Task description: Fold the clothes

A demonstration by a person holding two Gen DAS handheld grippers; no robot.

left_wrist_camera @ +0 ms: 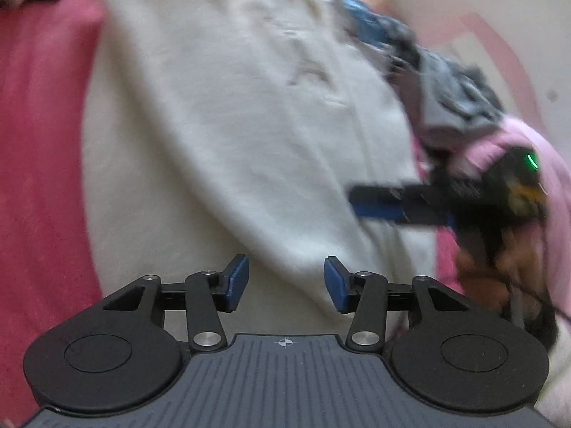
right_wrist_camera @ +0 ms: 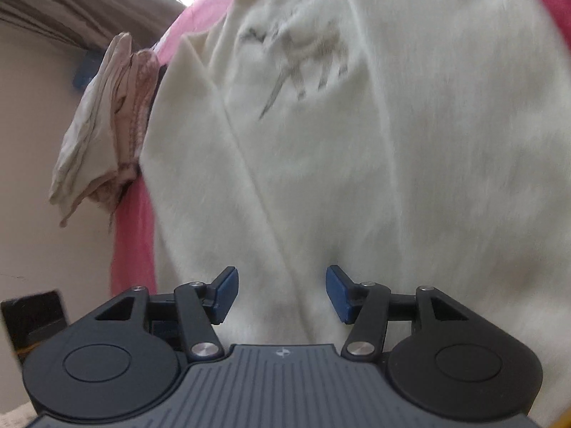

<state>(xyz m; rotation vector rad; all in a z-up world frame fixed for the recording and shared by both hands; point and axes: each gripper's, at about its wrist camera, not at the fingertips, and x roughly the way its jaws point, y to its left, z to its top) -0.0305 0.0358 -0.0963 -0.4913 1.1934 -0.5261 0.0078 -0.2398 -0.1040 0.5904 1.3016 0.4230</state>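
Hovering both grippers, left gripper (left_wrist_camera: 286, 283) and right gripper (right_wrist_camera: 282, 292), part-open and empty over the white garment (left_wrist_camera: 221, 125) on the pink cover (left_wrist_camera: 39, 149); we judge folding mid-way, other clothes (left_wrist_camera: 453, 96) unfolded.

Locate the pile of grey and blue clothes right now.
Left wrist view, upper right: the grey and blue clothes lie heaped at the right edge of the white garment, above the right gripper.

L tongs (left_wrist_camera: 286, 283) jaws apart, nothing gripped; R tongs (right_wrist_camera: 282, 292) same
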